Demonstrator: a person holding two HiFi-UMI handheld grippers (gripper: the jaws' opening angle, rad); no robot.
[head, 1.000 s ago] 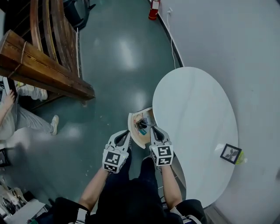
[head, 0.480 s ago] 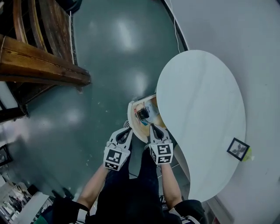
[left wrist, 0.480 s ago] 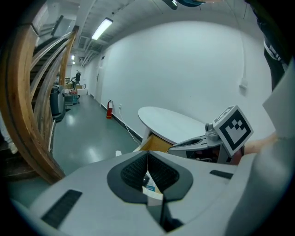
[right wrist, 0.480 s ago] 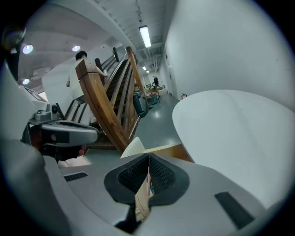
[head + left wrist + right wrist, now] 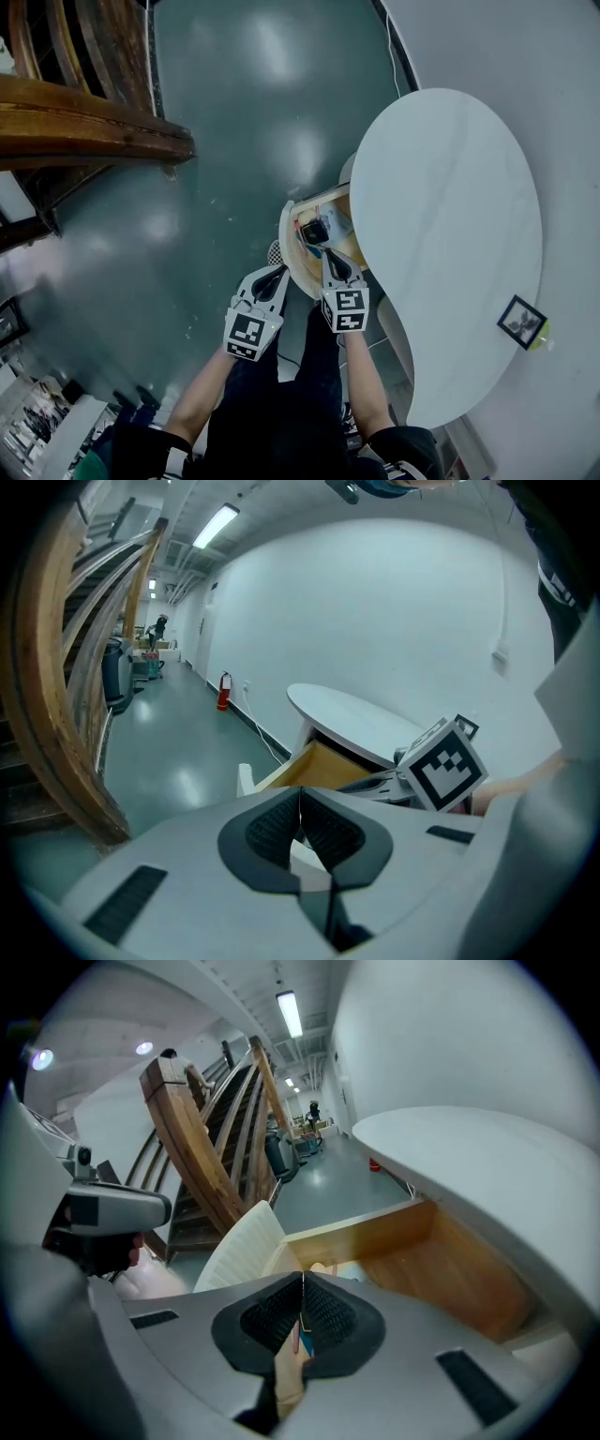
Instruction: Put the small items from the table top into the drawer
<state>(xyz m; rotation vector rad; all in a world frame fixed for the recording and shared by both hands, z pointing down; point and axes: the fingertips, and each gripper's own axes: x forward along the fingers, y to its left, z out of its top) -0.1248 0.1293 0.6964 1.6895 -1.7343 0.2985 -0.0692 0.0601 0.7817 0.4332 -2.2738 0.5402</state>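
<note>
My left claw (image 5: 277, 273) and right claw (image 5: 334, 256), two total, sat pinched shut beside the one open drawer (image 5: 289, 236); left gripper view caught one extinguisher (image 5: 223, 691) beyond it, head view didn't.

The white, rounded table top (image 5: 450, 216) stood against a pale wall (image 5: 562, 112). One small black picture frame (image 5: 521, 322) lay on it near the wall-side edge, with a yellowish scrap (image 5: 541, 339) just beside it, too small to identify. Under the opposite edge a wooden drawer (image 5: 291, 253) stood pulled open above the glossy green floor (image 5: 225, 159). Small items (image 5: 314, 232) lay inside it, one dark and boxy; the others could not be made out.
</note>
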